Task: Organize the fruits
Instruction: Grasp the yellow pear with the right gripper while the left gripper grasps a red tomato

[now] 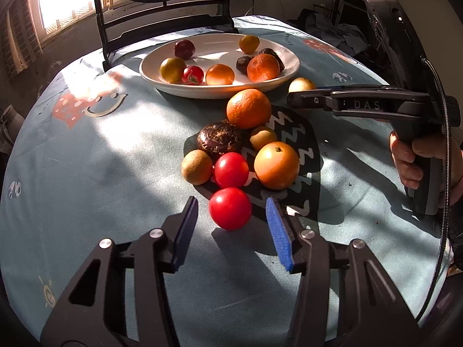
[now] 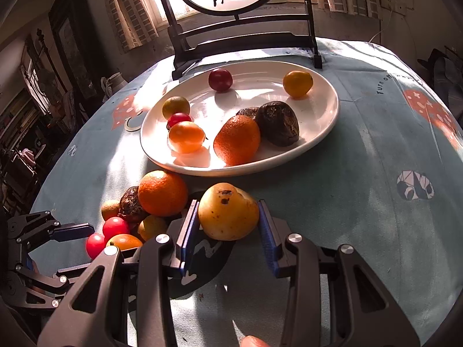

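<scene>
Our right tool point(image 2: 228, 225) holds a yellow fruit point(image 2: 228, 211) just above the counter point(image 2: 361, 202), near the white plate point(image 2: 324, 121). Our left tool point(image 1: 231, 228) is partly open around a red tomato point(image 1: 230, 208), its pads not touching it.

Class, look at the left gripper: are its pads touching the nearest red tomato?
Apart. The left wrist view shows cloth between the left gripper pads and the red tomato on both sides.
</scene>
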`<state>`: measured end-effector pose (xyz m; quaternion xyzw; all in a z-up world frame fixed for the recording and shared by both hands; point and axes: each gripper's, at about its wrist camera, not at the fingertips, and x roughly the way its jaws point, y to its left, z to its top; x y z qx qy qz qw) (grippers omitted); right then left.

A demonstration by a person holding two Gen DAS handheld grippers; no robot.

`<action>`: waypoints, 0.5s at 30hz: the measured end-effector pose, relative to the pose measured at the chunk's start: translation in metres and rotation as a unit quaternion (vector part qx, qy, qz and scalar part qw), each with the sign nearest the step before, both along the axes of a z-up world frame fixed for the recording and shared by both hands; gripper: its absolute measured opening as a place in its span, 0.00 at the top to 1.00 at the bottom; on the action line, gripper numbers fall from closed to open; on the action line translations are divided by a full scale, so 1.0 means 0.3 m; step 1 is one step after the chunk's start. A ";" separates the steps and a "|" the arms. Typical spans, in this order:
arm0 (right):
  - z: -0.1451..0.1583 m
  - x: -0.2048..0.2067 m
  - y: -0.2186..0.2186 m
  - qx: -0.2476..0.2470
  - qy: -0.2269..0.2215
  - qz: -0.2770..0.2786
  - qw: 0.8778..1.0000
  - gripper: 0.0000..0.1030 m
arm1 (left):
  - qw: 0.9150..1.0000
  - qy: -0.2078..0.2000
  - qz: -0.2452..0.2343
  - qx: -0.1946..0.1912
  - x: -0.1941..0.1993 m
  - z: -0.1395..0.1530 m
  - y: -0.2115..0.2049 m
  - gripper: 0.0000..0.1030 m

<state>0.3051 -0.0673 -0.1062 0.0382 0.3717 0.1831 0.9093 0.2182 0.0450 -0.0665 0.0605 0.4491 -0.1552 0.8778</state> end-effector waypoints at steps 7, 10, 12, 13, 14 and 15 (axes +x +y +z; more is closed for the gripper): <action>0.000 -0.001 0.001 0.000 -0.001 0.000 1.000 0.61 | 1.000 0.010 0.006 0.001 0.007 -0.022 0.001 0.62; 0.000 -0.002 0.002 0.000 -0.001 0.000 1.000 0.61 | 1.000 0.011 0.007 0.002 0.011 -0.026 0.000 0.66; 0.000 -0.002 0.002 -0.001 -0.001 0.001 1.000 0.61 | 1.000 0.009 0.007 0.001 0.011 -0.026 0.000 0.68; -0.001 -0.001 0.001 -0.001 -0.001 0.001 1.000 0.61 | 1.000 0.009 0.006 -0.001 0.013 -0.027 0.001 0.70; -0.001 -0.001 0.000 -0.001 -0.001 0.000 1.000 0.61 | 1.000 0.009 0.006 -0.001 0.013 -0.027 0.001 0.70; -0.001 0.001 0.000 -0.002 -0.001 0.000 1.000 0.61 | 1.000 0.009 0.005 -0.002 0.012 -0.027 0.001 0.70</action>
